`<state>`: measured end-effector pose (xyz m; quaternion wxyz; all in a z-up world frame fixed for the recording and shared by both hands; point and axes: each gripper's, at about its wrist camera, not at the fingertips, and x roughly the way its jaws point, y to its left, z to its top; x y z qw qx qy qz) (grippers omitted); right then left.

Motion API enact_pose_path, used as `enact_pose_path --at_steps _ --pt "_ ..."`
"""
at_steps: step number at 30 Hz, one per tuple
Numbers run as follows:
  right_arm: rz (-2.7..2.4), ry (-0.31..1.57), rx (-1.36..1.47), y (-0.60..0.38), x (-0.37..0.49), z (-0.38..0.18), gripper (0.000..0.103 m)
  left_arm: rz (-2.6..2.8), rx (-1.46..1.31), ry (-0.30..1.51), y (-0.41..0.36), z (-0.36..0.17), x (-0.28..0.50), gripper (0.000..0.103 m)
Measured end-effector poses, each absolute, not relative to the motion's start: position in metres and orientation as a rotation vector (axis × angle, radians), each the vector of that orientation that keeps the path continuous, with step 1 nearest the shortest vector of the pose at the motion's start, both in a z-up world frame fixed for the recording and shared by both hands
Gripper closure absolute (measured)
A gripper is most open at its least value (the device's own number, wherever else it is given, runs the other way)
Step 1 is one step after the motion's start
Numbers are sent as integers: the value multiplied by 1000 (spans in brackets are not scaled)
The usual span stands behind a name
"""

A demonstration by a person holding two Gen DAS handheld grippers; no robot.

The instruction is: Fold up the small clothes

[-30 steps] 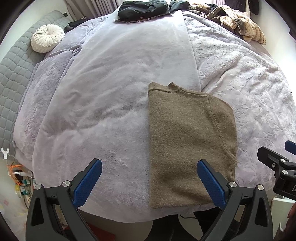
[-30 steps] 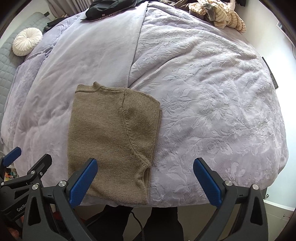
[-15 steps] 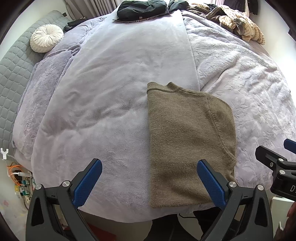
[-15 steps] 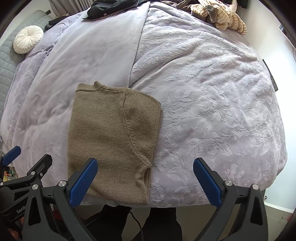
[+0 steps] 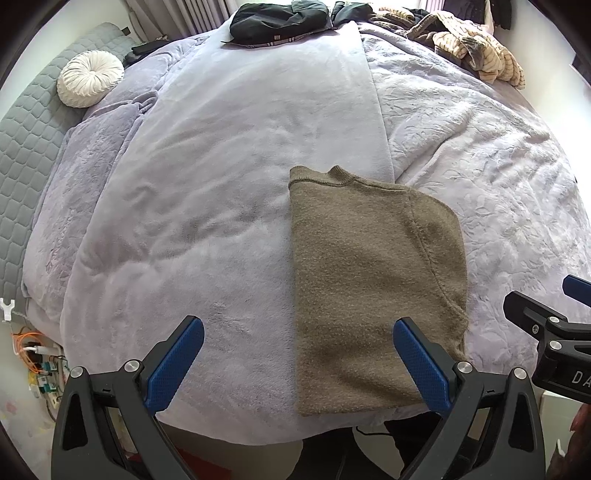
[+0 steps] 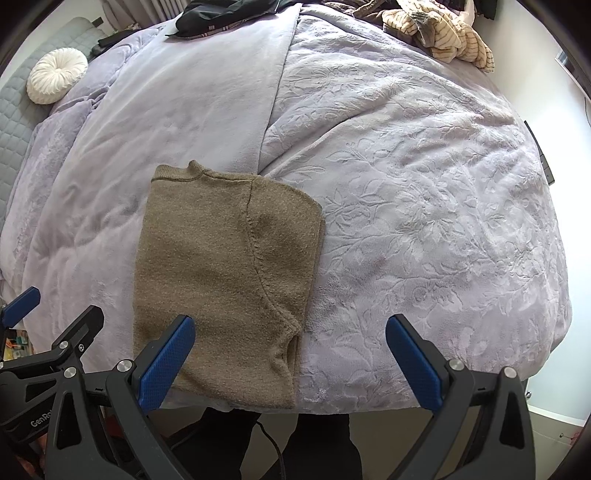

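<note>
A small olive-brown knit sweater (image 5: 369, 280) lies flat on the lilac bed cover, folded lengthwise into a narrow rectangle with the collar at the far end; it also shows in the right wrist view (image 6: 225, 273). Its near hem reaches the bed's front edge. My left gripper (image 5: 297, 363) is open and empty, above the sweater's near left part. My right gripper (image 6: 290, 354) is open and empty, above the sweater's near right edge. Each gripper shows in the other's view: the right one (image 5: 546, 325) and the left one (image 6: 40, 332).
The bed cover (image 5: 221, 184) has a smooth left panel and an embossed right panel (image 6: 424, 203). A round white cushion (image 5: 90, 79) lies far left. Dark clothes (image 5: 277, 18) and a striped beige heap (image 5: 476, 48) lie at the far edge. Cables (image 5: 35, 354) sit on the floor at left.
Both grippers have drifted slightly; the sweater has not moved and both stay open.
</note>
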<state>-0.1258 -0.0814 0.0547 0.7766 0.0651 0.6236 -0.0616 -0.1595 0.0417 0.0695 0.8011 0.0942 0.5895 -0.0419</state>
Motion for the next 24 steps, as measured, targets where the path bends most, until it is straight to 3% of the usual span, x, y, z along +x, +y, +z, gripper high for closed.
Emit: enact_pose_path --at_steps 24 --pt "-136 1350 135 -81 -125 55 0 -98 201 1271 39 67 -158 0"
